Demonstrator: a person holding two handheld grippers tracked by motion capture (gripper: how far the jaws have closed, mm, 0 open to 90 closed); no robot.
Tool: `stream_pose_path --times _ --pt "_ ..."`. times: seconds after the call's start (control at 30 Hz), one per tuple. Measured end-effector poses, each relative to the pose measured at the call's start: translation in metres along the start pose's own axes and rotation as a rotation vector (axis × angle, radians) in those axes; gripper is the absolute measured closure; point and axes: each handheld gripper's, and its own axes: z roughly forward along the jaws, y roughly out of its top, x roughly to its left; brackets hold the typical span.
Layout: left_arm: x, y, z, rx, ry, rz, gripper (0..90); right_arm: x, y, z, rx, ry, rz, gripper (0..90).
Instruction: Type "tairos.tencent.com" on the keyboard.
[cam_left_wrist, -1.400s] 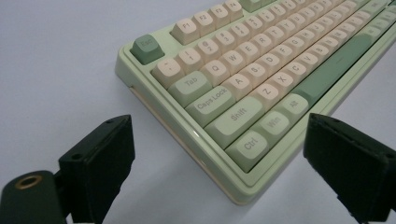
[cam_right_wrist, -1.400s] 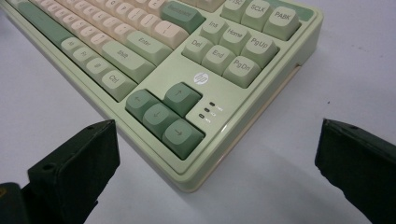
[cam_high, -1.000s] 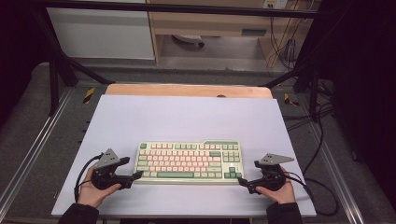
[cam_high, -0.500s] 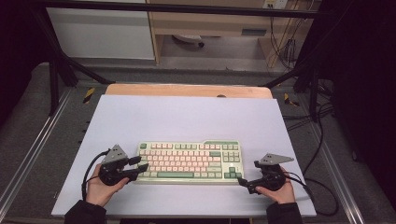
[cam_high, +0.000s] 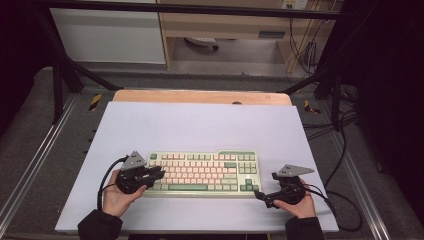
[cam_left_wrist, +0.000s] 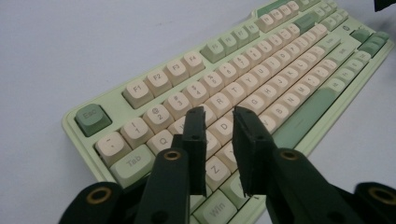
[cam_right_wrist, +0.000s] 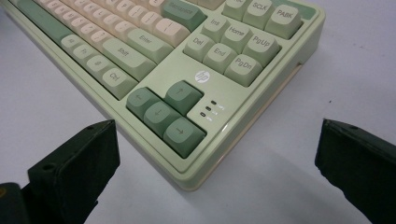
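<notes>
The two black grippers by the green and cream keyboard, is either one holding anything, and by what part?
Nothing is held. The left gripper hovers over the green and cream keyboard with jaws narrowly apart and nothing between them; the right gripper is wide open at its near right corner.

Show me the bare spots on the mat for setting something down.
Free: the wide stretch of mat beyond the keyboard. Crowded: the keyboard's ends, where the left gripper hangs over the keys and the right gripper sits at its corner.
</notes>
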Motion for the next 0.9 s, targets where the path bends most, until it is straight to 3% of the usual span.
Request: stream_pose_path --times 0.37,0.9 --pt "-0.004 0.010 0.013 0.016 0.001 -0.005 89.3 0.000 0.000 0.000 -0.001 0.002 0.000 0.4" --pt "-0.019 0.029 0.040 0.028 -0.005 0.023 89.9 0.000 0.000 0.000 0.003 0.004 -0.006 0.4"
